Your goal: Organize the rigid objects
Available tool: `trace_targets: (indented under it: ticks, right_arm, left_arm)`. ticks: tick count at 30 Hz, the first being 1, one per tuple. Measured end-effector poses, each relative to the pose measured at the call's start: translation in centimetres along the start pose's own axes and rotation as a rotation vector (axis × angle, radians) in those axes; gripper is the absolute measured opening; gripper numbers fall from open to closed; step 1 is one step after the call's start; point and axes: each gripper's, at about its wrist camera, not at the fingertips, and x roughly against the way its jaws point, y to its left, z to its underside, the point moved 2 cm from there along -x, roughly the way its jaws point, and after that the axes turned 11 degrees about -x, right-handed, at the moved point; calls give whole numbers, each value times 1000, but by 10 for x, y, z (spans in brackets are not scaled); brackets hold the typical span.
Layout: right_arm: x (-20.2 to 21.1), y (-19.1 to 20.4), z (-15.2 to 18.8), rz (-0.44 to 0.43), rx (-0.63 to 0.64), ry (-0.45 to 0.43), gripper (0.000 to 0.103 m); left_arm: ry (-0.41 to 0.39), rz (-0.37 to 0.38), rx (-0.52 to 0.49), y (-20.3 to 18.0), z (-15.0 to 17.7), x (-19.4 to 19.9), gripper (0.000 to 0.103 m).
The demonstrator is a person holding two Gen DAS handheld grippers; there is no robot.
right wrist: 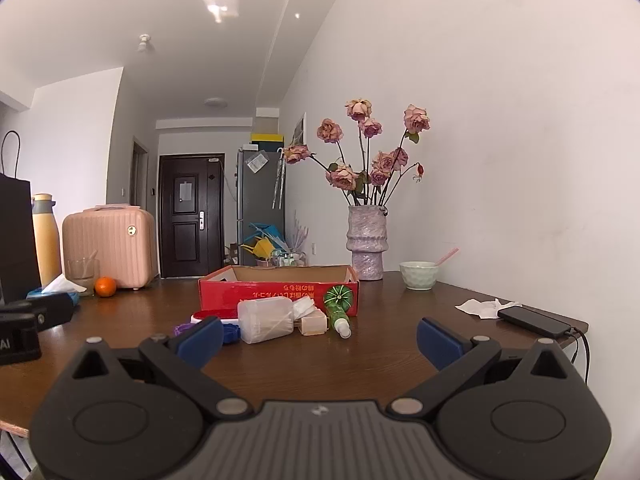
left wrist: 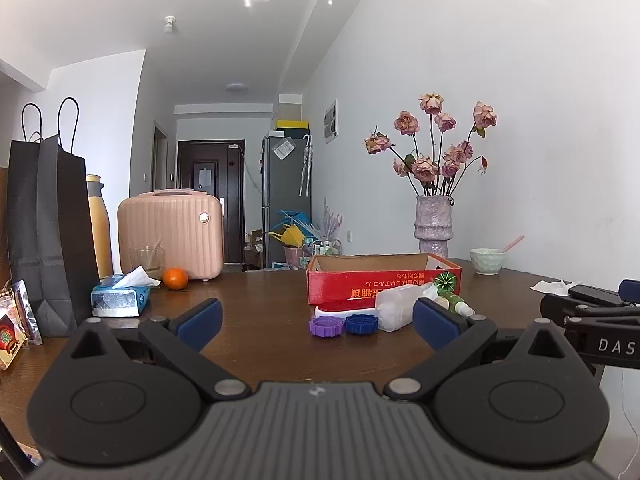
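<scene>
Mostly bare table [right wrist: 372, 360] short of the red box [right wrist: 276, 294]; clutter touches its near wall: clear container [right wrist: 266, 320], green bottle [right wrist: 338, 308], caps [left wrist: 326, 327]. Left gripper [left wrist: 316, 320] and right gripper [right wrist: 318, 338] level, fingers apart, empty.

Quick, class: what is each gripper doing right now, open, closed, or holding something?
Left gripper: open, holding nothing, above the table.
Right gripper: open, holding nothing, pointed at the clutter in front of the red box.

red box [left wrist: 360, 286], purple cap [left wrist: 327, 327], blue cap [left wrist: 361, 323]
</scene>
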Motion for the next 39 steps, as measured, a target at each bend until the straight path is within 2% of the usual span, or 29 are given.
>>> trace_targets:
  ticks: [14,19,23,32,39]
  right_arm:
    - [-3,2,3,5,12,4,103]
    - [-13,2,3,6,5,21,103]
    - [-27,2,3,2,17,50,103]
    - [-92,-8,-3,42,10,118,103]
    - [-154,-15,-4,34,-14,187,103]
  left_arm:
    - [10,-3,2,-1,2,-3,103]
    - [40,-21,-15,-1,7,-11,103]
    - [33,-33,-52,-4,7,-22,103]
    - [96,8,-57,-3,-2,-87,103]
    - [193,57,-55,-2,1,-154,103]
